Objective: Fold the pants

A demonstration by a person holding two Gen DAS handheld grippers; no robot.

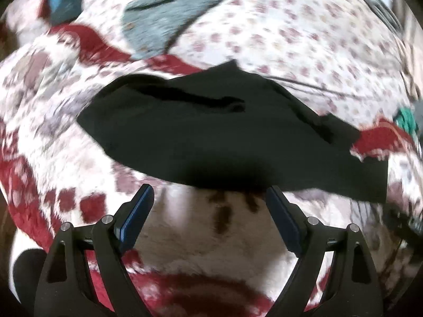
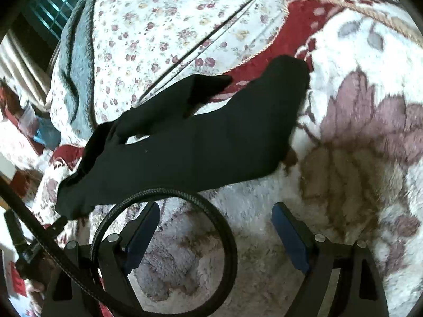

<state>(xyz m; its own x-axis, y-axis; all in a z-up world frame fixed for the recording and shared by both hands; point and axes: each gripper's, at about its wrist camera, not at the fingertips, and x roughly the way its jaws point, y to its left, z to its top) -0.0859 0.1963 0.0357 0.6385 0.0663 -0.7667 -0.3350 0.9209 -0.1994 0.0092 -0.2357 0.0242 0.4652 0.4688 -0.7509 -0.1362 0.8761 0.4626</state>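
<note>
Black pants (image 1: pixel 211 137) lie spread on a white and red plush blanket (image 1: pixel 206 248). In the left wrist view they stretch across the middle, just beyond the fingertips. My left gripper (image 1: pixel 210 198) is open and empty, its tips at the pants' near edge. In the right wrist view the pants (image 2: pixel 185 148) lie diagonally, with two legs pointing up and right. My right gripper (image 2: pixel 215 211) is open and empty, just short of the pants' near edge. A black braided cable (image 2: pixel 164 198) loops in front of its left finger.
A floral sheet (image 2: pixel 164 26) covers the bed beyond the blanket. A grey cloth (image 1: pixel 164 15) lies on it at the far side. A thin dark cord (image 2: pixel 211 34) runs across the sheet. Clutter (image 2: pixel 23 121) sits off the left edge of the bed.
</note>
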